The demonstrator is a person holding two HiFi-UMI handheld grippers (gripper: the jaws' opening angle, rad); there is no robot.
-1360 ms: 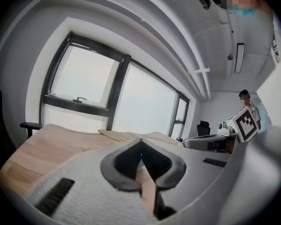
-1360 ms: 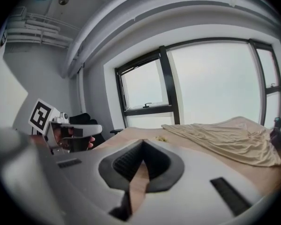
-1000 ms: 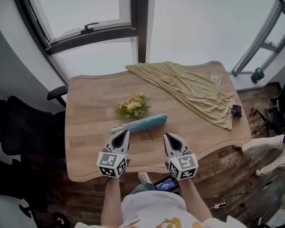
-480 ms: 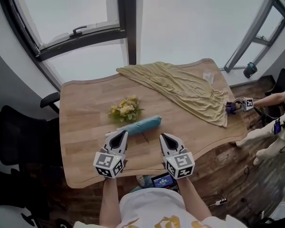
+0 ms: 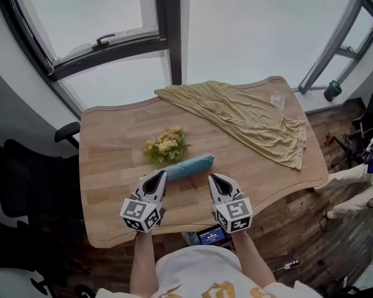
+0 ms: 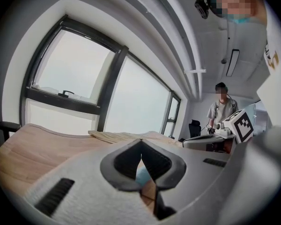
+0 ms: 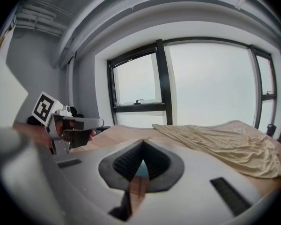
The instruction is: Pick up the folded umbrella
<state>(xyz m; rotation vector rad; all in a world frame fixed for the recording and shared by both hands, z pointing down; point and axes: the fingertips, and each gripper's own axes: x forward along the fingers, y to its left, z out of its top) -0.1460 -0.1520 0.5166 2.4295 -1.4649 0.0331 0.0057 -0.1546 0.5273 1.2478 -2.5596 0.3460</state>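
The folded teal umbrella [image 5: 188,166] lies slantwise on the wooden table [image 5: 112,135], just this side of a bunch of yellow flowers [image 5: 166,144]. My left gripper [image 5: 161,174] is shut and empty, its tip close to the umbrella's left end. My right gripper [image 5: 212,177] is also shut and empty, a little short of the umbrella's right end. Through the notch under the meeting jaws a strip of teal umbrella [image 6: 143,175] shows in the left gripper view [image 6: 141,140]. The same teal umbrella [image 7: 141,169] shows in the right gripper view [image 7: 143,142].
A yellow-beige cloth [image 5: 248,117] is draped over the table's far right. A black chair [image 5: 25,179] stands left of the table, big windows behind it. Another person [image 6: 221,111] stands off to the right holding a marker-cube gripper [image 6: 239,125]. The table's near edge [image 5: 174,228] is just under my hands.
Both grippers have crept a little forward toward the umbrella, still shut. The other person's arm, seen at the right edge half a second ago, has drawn back.
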